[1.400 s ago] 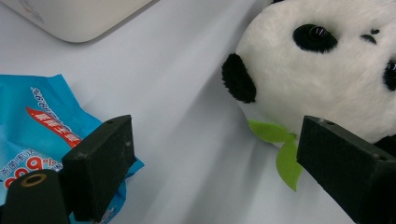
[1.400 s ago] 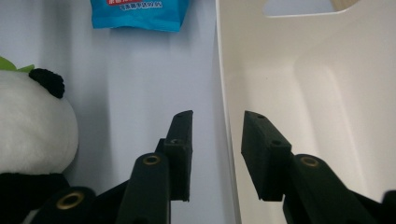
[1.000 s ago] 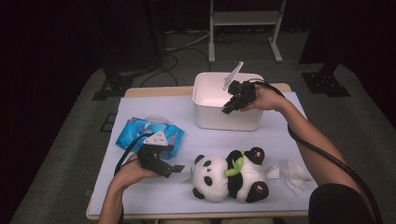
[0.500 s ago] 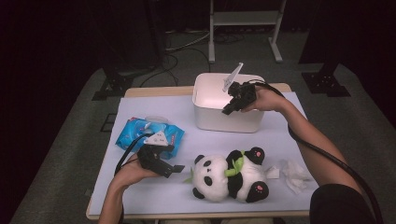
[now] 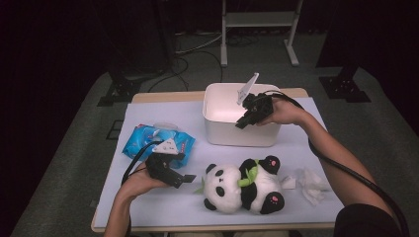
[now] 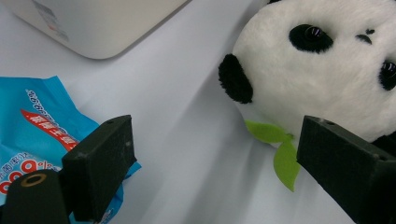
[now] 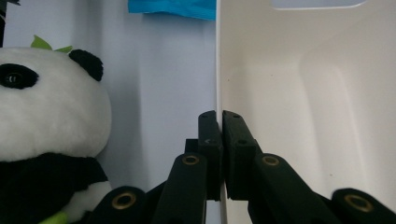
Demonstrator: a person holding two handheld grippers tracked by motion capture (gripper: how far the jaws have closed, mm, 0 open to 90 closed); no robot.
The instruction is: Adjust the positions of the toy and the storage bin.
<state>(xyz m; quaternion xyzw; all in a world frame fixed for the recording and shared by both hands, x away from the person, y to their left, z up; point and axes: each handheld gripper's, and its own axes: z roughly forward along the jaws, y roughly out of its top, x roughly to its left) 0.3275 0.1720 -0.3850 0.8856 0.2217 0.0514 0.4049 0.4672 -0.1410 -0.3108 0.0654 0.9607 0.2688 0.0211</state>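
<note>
Gripping the near wall of the white bin (image 5: 239, 129), the right tongs (image 5: 243, 122) are clenched on its rim; the right gripper view shows the two pads pressed together with the thin wall (image 7: 218, 70) between them, one pad inside the bin, one outside. The jaws have just been closing onto that wall.

Bin: open-topped, rounded rectangle, upright, opening facing up. Seated at roughly 12 o'clock on the surface (image 5: 163, 207), toward its far edge. Long axis runs 9-to-3 across the high view. The grip sits on the near long wall, right of its middle. Interior seen in the right gripper view is bare and cream-white.

Left tongs (image 5: 187, 178): released, jaws standing wide apart, nothing between them. They hover low at about 8 o'clock on the surface, pointing toward 3 o'clock at the panda's head. In the left gripper view the pads (image 6: 100, 161) frame bare cloth.

Plush panda (image 5: 242, 186): lying on its back at 6 o'clock, head toward 9, feet toward 3, green leaves at its neck. It is just in front of the bin, apart from it.

Blue wipes pack (image 5: 157, 140): flat at 9 o'clock, near the left tongs.

Crumpled white tissue (image 5: 312, 182): at 4 o'clock, just beside the panda's feet.
</note>
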